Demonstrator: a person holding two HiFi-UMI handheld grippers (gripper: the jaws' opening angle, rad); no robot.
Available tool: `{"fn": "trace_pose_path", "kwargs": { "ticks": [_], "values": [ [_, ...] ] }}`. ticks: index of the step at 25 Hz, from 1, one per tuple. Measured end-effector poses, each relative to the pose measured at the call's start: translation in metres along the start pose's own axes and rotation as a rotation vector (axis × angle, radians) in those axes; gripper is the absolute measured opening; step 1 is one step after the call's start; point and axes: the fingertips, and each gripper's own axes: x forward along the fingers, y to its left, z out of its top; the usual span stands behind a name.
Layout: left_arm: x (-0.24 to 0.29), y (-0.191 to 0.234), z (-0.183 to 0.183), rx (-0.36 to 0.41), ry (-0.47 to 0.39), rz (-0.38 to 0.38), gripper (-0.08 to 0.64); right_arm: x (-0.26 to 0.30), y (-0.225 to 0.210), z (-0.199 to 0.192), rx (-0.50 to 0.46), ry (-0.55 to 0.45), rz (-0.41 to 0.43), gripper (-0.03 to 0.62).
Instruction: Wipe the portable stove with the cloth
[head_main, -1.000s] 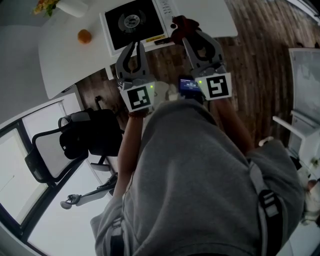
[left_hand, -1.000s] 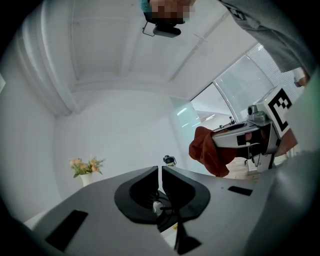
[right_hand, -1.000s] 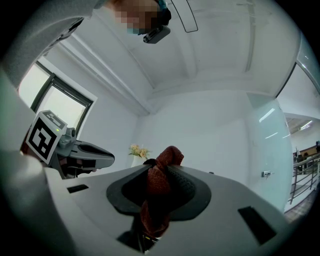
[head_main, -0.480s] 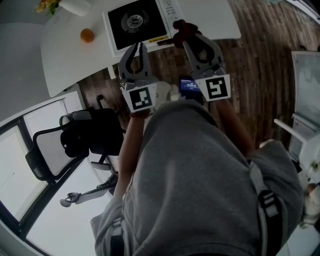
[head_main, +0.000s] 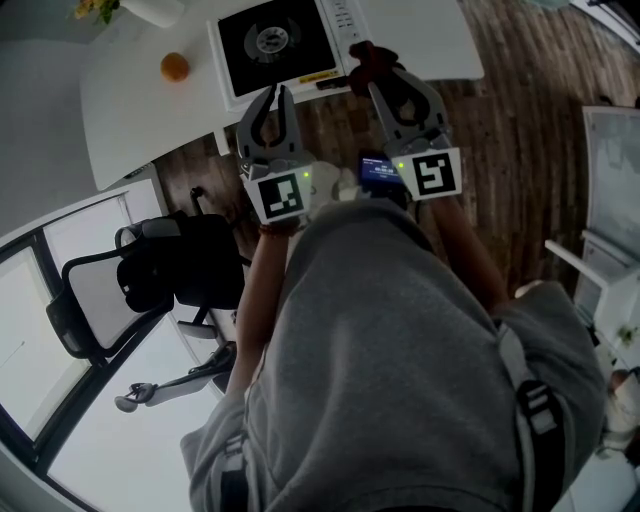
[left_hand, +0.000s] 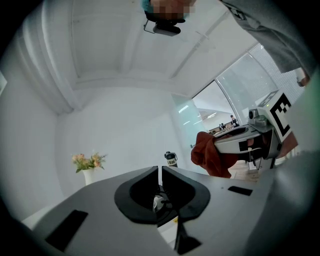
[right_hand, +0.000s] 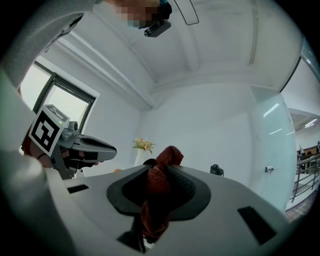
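The portable stove (head_main: 270, 40), white with a black top and a round burner, lies on the white table (head_main: 130, 120) at the top of the head view. My left gripper (head_main: 278, 94) hangs just short of the table's near edge, jaws shut with nothing between them (left_hand: 160, 171). My right gripper (head_main: 373, 64) is beside it to the right, shut on a rust-red cloth (head_main: 364, 52) that bunches out past its tips by the stove's near right corner. The cloth (right_hand: 159, 186) fills the right jaws and hangs down; it shows from the side (left_hand: 212, 155) in the left gripper view.
An orange (head_main: 174, 67) lies on the table left of the stove. A vase of flowers (left_hand: 89, 166) and a dark bottle (left_hand: 171, 159) stand farther back. A black office chair (head_main: 130, 285) is on the left over the wooden floor (head_main: 520, 100).
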Motion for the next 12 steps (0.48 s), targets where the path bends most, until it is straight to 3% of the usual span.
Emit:
{"fn": "trace_pose_path", "kwargs": {
  "ticks": [12],
  "values": [
    [-0.013,-0.002,-0.018,-0.022,0.047,0.032,0.046,0.005,-0.002,-0.02,0.035,0.047,0.04,0.094]
  ]
}}
